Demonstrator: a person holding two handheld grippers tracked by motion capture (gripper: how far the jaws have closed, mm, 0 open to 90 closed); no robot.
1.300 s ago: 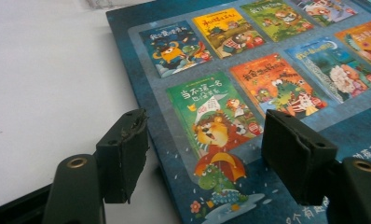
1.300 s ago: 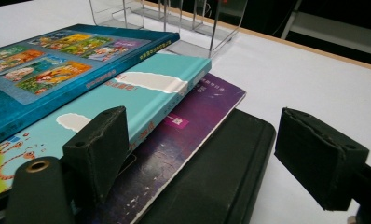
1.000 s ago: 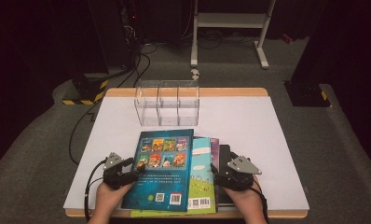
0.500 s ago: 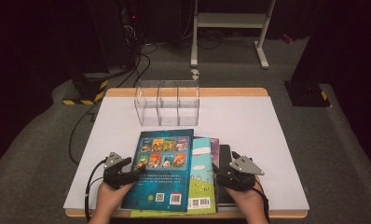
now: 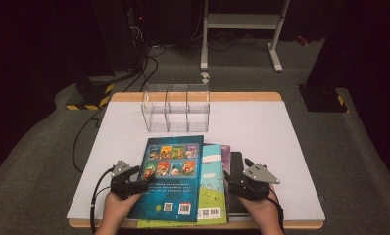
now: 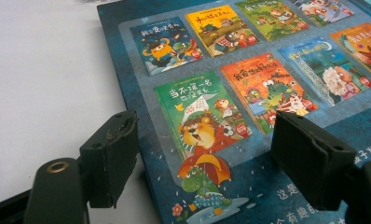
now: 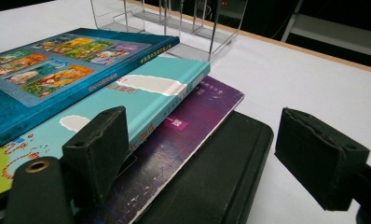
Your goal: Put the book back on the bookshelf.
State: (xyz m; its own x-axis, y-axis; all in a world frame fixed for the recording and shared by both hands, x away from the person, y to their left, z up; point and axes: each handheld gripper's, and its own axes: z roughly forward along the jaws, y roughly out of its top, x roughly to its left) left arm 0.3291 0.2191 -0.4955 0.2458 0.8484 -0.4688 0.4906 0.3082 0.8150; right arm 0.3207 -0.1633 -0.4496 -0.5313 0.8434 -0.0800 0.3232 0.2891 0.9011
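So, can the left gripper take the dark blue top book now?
Probably yes: the left gripper is open, its jaws straddling the left edge of the dark blue top book, and nothing lies on the book.

Open claw [image 7: 221, 154] over stacked books [image 7: 141, 112]

You had a white table [image 5: 261, 132] with a light wooden edge showing along its far and near sides. Toward its far side a clear acrylic organizer [image 5: 176, 107] with three compartments stood upright, directly on the surface. Nearer to you a stack of books lay flat at the near edge; the black book [image 7: 211, 177] was at the bottom of what you could see, resting on the tabletop, its right side sticking out from under the purple one [image 7: 193, 121] above it
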